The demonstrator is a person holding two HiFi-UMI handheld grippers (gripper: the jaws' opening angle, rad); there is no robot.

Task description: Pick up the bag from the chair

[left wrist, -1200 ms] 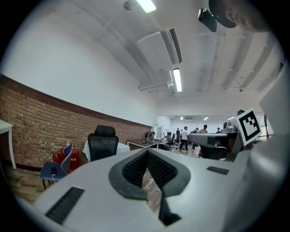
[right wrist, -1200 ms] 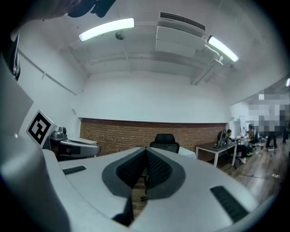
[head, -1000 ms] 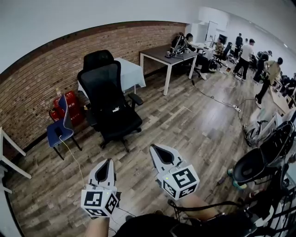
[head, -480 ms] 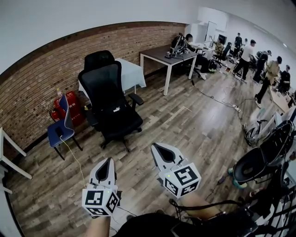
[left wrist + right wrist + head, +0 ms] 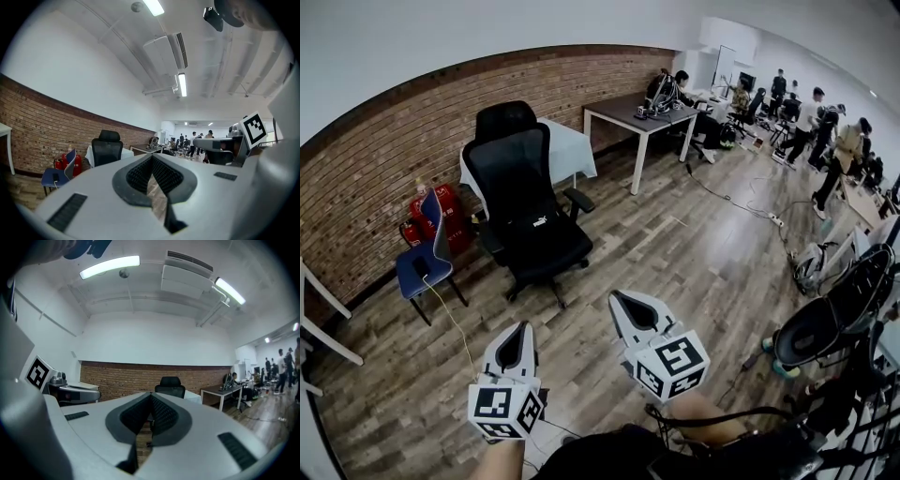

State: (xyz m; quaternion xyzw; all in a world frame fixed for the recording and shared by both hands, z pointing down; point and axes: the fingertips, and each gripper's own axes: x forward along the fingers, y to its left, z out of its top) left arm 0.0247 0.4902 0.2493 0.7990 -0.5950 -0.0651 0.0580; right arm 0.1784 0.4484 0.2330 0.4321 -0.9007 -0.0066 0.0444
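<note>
A black office chair (image 5: pixel 530 220) stands on the wood floor ahead of me; it also shows in the left gripper view (image 5: pixel 106 150) and the right gripper view (image 5: pixel 171 387). I cannot make out a bag on its seat. Left of it, a small blue chair (image 5: pixel 427 258) carries a small dark item with a yellowish cable running off it. My left gripper (image 5: pixel 521 326) and right gripper (image 5: pixel 616 298) hang side by side near the bottom of the head view, well short of both chairs, pointing level. Both are shut with nothing between their pads (image 5: pixel 151 159) (image 5: pixel 151 397).
Red canisters (image 5: pixel 441 211) sit by the brick wall behind the blue chair. A white-clothed table (image 5: pixel 570 150) and a grey desk (image 5: pixel 642 112) stand behind the office chair. A black wheeled frame (image 5: pixel 830 328) is at the right. Several people stand at the far right.
Both grippers and my view have edged slightly toward the office chair. The jaws stayed shut. People in the background shifted.
</note>
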